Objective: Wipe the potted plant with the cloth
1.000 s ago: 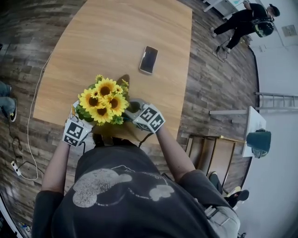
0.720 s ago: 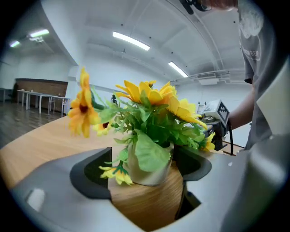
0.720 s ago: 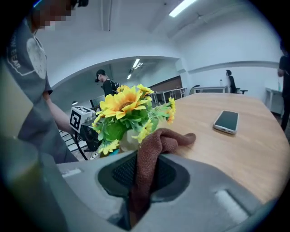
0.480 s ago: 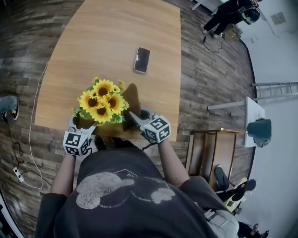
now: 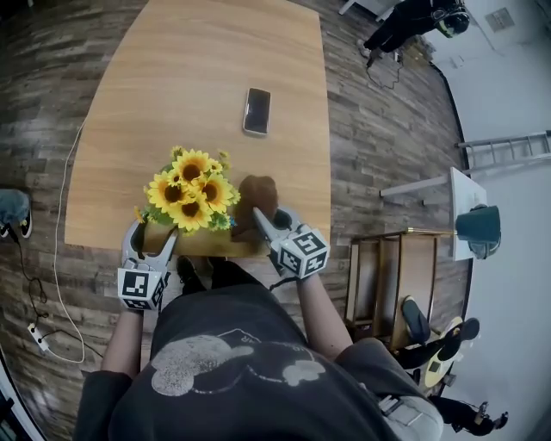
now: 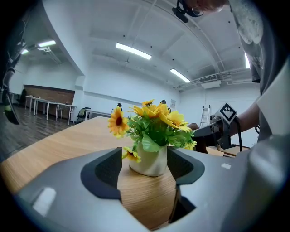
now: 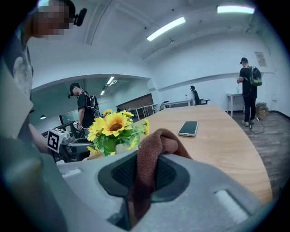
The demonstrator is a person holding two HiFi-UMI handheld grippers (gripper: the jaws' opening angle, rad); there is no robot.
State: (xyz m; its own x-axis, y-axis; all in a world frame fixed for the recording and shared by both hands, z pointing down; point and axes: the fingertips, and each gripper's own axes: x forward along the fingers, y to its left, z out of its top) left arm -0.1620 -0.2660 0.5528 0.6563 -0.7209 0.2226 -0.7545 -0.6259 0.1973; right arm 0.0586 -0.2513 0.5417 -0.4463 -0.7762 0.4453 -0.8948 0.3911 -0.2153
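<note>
The potted plant [image 5: 191,189], yellow sunflowers in a white pot [image 6: 147,159], stands near the table's front edge. My right gripper [image 5: 263,222] is shut on a brown cloth [image 5: 256,193], which it holds up just right of the flowers. In the right gripper view the cloth [image 7: 156,141] bulges up between the pads of the right gripper [image 7: 145,174]. My left gripper [image 5: 145,239] sits at the plant's left, by the edge. Its jaws have just been closing, and nothing is pressed between them. In the left gripper view the pot shows beyond the gap of the left gripper [image 6: 147,176].
A dark phone [image 5: 256,111] lies on the wooden table [image 5: 215,60] beyond the plant. A chair and a small side table [image 5: 469,226] stand to the right. Another person [image 5: 413,17] stands far off. A cable [image 5: 56,258] runs along the floor at the left.
Both grippers have drawn back toward the table's near edge. The right one has carried the brown cloth to the right of the flowers. The left jaws stand narrower.
</note>
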